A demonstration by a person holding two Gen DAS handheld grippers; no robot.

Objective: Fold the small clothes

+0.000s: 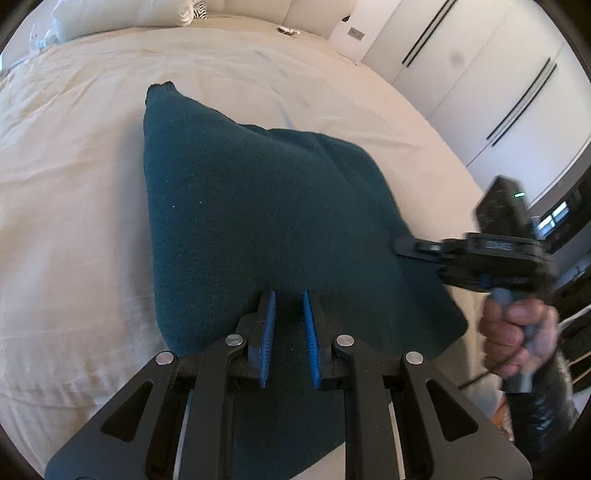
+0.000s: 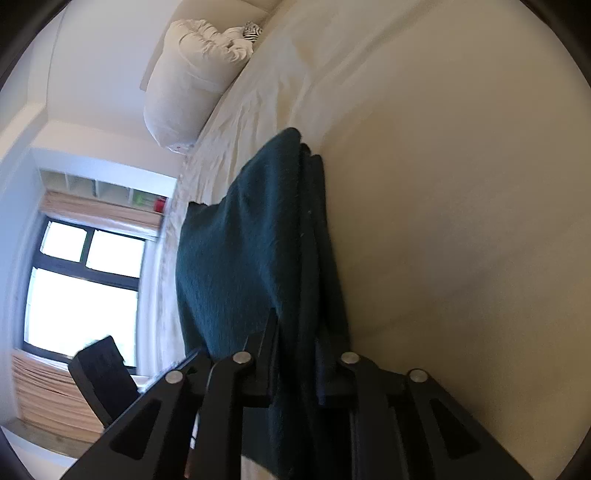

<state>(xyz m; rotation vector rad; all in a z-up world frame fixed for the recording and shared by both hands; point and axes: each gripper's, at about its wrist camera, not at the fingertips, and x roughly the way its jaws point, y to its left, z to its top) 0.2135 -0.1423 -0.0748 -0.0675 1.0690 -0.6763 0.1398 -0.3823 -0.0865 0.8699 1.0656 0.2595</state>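
A dark teal knitted garment point(image 1: 251, 206) lies folded on the cream bed sheet point(image 1: 74, 184). My left gripper point(image 1: 289, 314) is open just above its near edge, blue pads apart, holding nothing. My right gripper point(image 1: 406, 247) reaches in from the right, turned on its side, its fingers at the garment's right edge. In the right wrist view the garment point(image 2: 251, 258) passes between my right gripper's fingers point(image 2: 295, 354), which are shut on several layers of its edge.
Pillows point(image 1: 122, 14) lie at the head of the bed. White wardrobe doors point(image 1: 480, 74) stand to the right. In the right wrist view there is a window point(image 2: 81, 288) and a rolled duvet point(image 2: 192, 74).
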